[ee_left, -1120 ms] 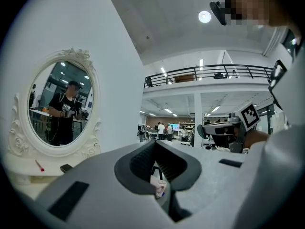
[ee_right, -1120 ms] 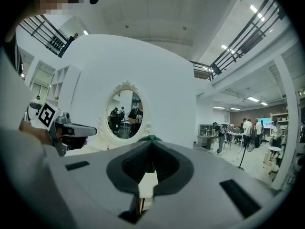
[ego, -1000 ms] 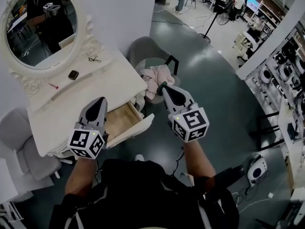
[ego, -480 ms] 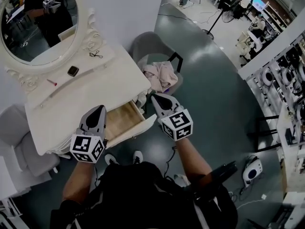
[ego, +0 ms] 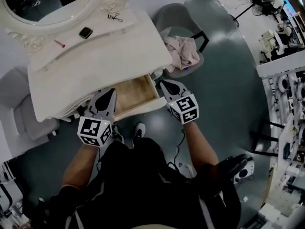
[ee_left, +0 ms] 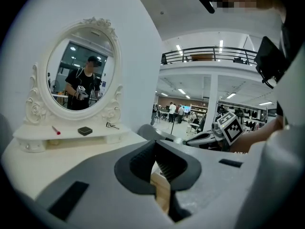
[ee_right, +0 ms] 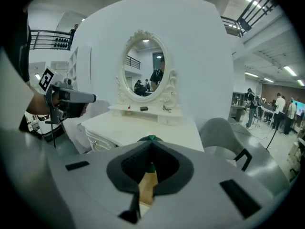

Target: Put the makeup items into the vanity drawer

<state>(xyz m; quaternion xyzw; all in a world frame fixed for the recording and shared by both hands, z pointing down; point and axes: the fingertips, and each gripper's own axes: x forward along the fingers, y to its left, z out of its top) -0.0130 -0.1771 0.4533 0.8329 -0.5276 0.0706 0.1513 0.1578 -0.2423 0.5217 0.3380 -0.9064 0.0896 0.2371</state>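
The left gripper point(ee_left: 153, 146) has its jaws pressed together with nothing between them, the tips over the left front of the open drawer point(ego: 137, 91). The right gripper point(ee_right: 151, 143) has its jaws together too. A small dark green bit shows at their tips, but what it is cannot be told. They sit at the drawer's right front corner. Beyond the drawer, across the white worktop point(ego: 95, 63), a red stick point(ego: 59, 43), a black compact point(ego: 86, 33) and an eyelash curler point(ego: 114, 17) lie on the raised shelf below the mirror point(ego: 45, 1). To the drawer's right, a grey chair point(ego: 172, 18) carries pink cloth point(ego: 183, 51).
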